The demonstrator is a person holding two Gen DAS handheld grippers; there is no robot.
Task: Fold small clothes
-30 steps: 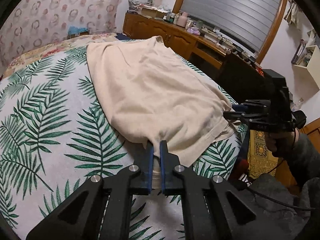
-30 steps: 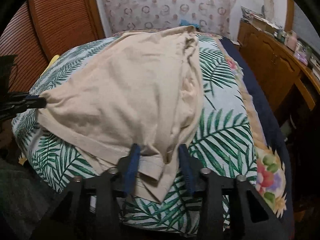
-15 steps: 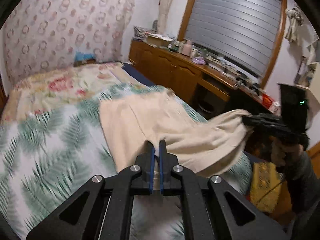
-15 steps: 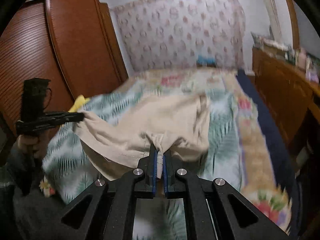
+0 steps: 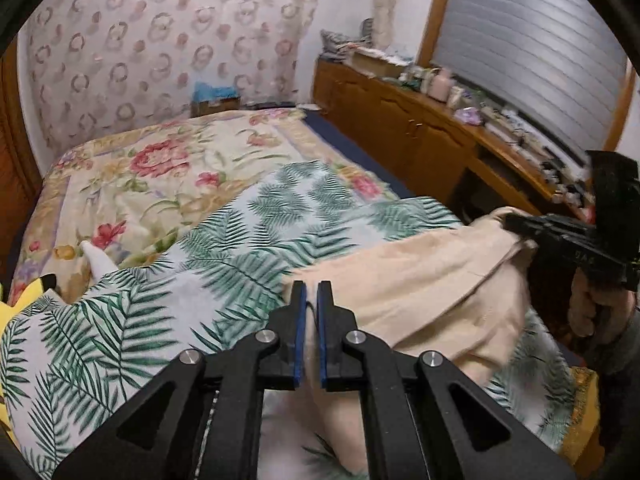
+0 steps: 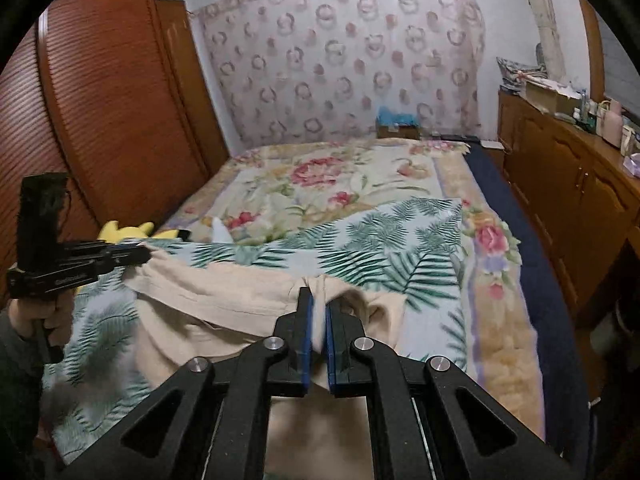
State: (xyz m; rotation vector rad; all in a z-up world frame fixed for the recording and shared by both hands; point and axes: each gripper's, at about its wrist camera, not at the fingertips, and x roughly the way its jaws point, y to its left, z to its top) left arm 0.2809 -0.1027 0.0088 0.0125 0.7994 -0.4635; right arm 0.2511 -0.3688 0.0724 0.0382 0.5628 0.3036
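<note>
- Both claws were clamped on the beige garment (image 5: 432,280): the left claw (image 5: 311,300) pinched one corner, the right claw (image 6: 318,308) the other, with the cloth slung between them over the near end of the bed (image 6: 500,344).
- Only a thin bite of fabric sat in each claw, so I judged a quick tug could pull a corner free and spoil the fold.
- The hanging middle looked bunched; laid down that way, it would crease.
- The leaf-print sheet (image 5: 248,248) beyond lay bare, good room for spreading.
- The bed edge and cabinet (image 6: 568,184) crowded the right side; the yellow toy (image 6: 124,230) sat near the left.
</note>
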